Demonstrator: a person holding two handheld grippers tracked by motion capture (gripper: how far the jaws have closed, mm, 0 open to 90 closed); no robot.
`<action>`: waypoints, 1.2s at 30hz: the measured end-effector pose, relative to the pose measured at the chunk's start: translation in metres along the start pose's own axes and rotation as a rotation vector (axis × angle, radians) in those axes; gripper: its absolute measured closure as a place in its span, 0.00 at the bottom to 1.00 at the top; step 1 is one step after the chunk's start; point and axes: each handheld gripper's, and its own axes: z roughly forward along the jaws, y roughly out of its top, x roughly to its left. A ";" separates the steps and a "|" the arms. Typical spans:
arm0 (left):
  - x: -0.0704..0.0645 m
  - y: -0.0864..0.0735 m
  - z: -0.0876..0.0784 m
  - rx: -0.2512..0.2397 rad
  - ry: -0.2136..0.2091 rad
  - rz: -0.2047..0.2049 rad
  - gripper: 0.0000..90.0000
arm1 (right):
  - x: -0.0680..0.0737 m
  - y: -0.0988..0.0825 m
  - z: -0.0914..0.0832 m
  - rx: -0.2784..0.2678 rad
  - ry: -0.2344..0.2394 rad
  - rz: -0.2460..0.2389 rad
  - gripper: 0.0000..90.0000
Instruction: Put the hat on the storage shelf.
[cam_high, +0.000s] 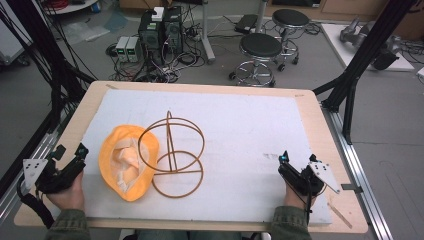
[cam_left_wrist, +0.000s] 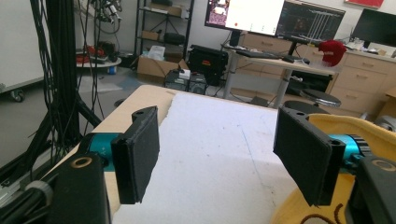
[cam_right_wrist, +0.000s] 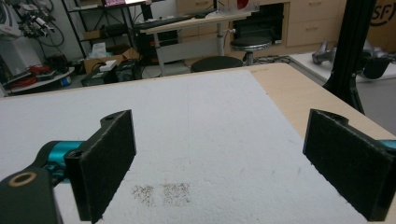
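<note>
On the wooden tabletop (cam_high: 310, 107) lies a large white sheet (cam_high: 240, 125) that covers nearly the whole surface. Left of the middle of this sheet stands a brown wire stand (cam_high: 171, 155), made of two rings joined by an upright rod, with a hoop on top. Just beside it, on its left, lies a yellow hat (cam_high: 127, 162) with the opening turned up, so the pale lining is visible; its brim touches or overlaps the upper ring of the stand as seen in the high view.

At the near left corner a hand holds the left gripper (cam_high: 70, 151), which is above the edge of the sheet, near the hat but apart from it. Its jaws are spread wide with nothing between them; in the left gripper view the yellow hat (cam_left_wrist: 359, 128) is seen behind the jaw at the right side.

At the near right side the other hand holds the right gripper (cam_high: 297, 156) over the bare sheet, well apart from the stand. Its jaws are also spread wide, with nothing between them. In the right gripper view, between the jaws, some small dark marks (cam_right_wrist: 163, 192) are on the white sheet (cam_right_wrist: 201, 121).
</note>
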 end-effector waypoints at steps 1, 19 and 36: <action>0.000 0.000 0.000 0.000 0.000 0.000 0.35 | 0.000 0.000 0.000 0.006 0.000 -0.002 0.09; 0.001 0.000 0.000 0.001 -0.007 -0.010 0.35 | 0.000 0.000 0.001 0.015 0.002 0.001 0.09; -0.003 0.015 0.009 0.037 -0.118 -0.046 0.34 | 0.000 -0.001 0.001 0.023 0.014 0.009 0.09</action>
